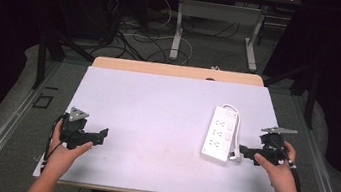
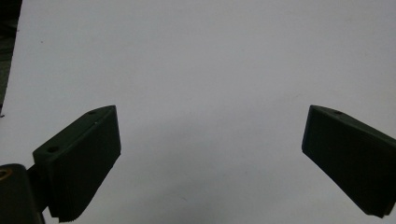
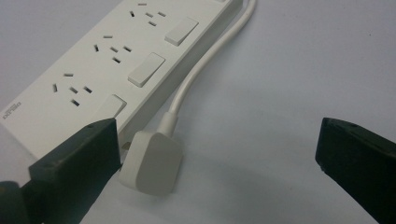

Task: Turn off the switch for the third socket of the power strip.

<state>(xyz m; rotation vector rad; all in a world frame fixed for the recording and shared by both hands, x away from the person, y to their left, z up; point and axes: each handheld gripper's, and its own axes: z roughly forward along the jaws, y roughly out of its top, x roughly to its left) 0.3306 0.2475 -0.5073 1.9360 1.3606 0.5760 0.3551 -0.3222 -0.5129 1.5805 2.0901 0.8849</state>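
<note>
A white power strip (image 1: 220, 132) with three sockets and three rocker switches lies on the right part of the white table sheet (image 1: 156, 109). Its cable loops round the far end and comes back along its right side to a white plug (image 1: 235, 156) at its near corner. My right gripper (image 1: 243, 152) sits low just right of that plug. In the right gripper view the power strip (image 3: 93, 70) runs up to the left. The plug (image 3: 150, 163) lies between the jaws of the open right gripper (image 3: 217, 156), close against the left one. My left gripper (image 1: 104, 133) rests at the table's left, and its jaws (image 2: 210, 154) stand wide over bare sheet.
A wooden table edge (image 1: 177, 70) shows past the far side of the sheet. Beyond it, the metal legs of another table (image 1: 177, 31) and loose cables are on the floor. Dark frame rails run along both sides of the table.
</note>
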